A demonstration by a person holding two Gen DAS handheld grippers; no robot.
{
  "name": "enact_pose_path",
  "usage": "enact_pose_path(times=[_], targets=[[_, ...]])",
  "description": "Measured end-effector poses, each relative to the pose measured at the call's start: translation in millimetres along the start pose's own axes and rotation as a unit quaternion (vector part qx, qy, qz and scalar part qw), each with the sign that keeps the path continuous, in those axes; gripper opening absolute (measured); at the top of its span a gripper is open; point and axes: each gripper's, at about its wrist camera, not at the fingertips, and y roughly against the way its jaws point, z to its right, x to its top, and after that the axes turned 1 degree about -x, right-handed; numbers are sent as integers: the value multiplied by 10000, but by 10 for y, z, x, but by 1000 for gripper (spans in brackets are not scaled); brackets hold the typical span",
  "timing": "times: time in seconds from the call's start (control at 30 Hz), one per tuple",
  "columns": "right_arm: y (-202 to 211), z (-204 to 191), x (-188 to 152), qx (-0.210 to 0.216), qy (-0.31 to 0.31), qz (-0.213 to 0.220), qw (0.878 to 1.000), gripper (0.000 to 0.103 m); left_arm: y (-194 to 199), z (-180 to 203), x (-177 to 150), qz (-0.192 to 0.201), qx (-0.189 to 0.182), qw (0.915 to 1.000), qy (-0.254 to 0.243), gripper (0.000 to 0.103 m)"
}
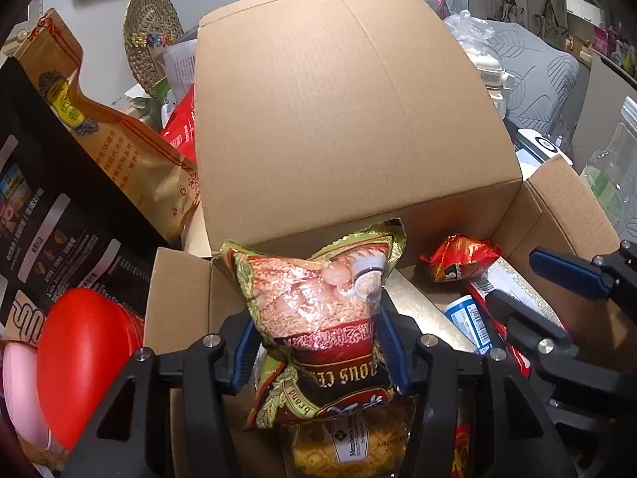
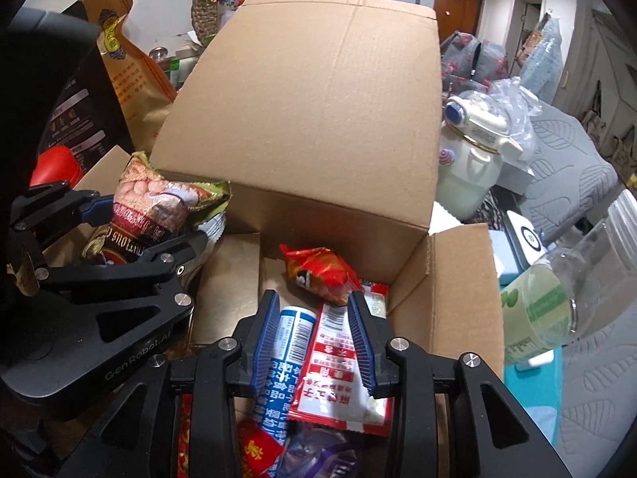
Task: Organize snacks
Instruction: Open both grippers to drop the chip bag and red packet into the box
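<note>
Two grippers over an open cardboard box (image 1: 358, 99), left gripper (image 1: 318, 342) clamped on a snack bag (image 1: 318, 298), right gripper (image 2: 316, 338) fingers apart around a red-and-white packet (image 2: 334, 362).

Our left gripper (image 1: 318, 342) and right gripper (image 2: 316, 342) share one build: matte black angular linkages with triangular cut-outs, silver round screw heads at the joints, and ribbed blue finger pads (image 2: 266, 342). White "GenRobot.AI" lettering marks the left gripper's body.

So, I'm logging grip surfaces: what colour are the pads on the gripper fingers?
Blue, ribbed pads on black fingers; clearest in the right wrist view.
</note>
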Motion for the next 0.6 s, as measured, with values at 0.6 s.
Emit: enact_pose_path(times=[0.6], targets=[[623,81,-41,-14,-154,450,9989,44,703,-140,-57,495,62,9984,269,74]])
